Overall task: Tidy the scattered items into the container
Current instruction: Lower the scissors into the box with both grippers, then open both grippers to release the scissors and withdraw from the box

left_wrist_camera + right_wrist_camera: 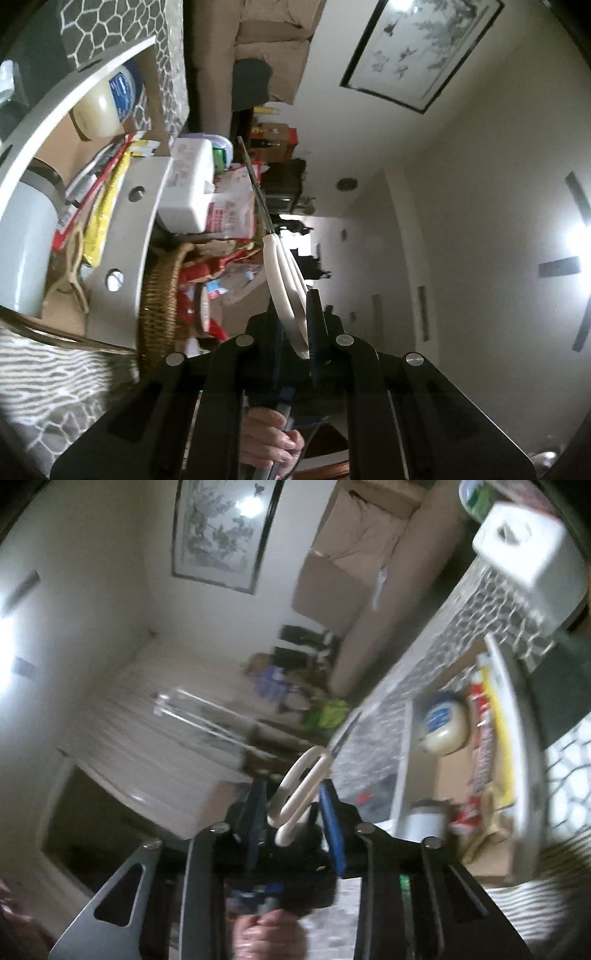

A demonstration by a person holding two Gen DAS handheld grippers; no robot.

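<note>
Since both hands are loaded and aloft, the coming move turns on bearing to the container.

Left hand-held gripper (293, 314): jaws nearly closed, clamped on the white handles of the scissors (284, 280), seen edge-on. Long axis runs away from the jaws toward 11 o'clock, tip far out. The container (125, 236), white-walled, lies at 9–10 o'clock from this gripper. It already holds a mayo jar (107, 107) and some packets. A wicker basket (162, 295) sits just beside its near wall, between jaws and opening.

Right hand-held gripper (291, 797): jaws narrow, with the handle loops of a second pair of scissors (319, 757) between the fingers. It looks gripped, but blur hides the pad contact. Blade points to 1 o'clock. Container wall (404, 768) is at 2–3 o'clock.

I take these as two pairs, since neither view shows the other gripper.

Judgement: the container sits between the hands, and the right looks nearer. Swing each one inward and tilt the blades down. The left one needs to clear the basket.
</note>
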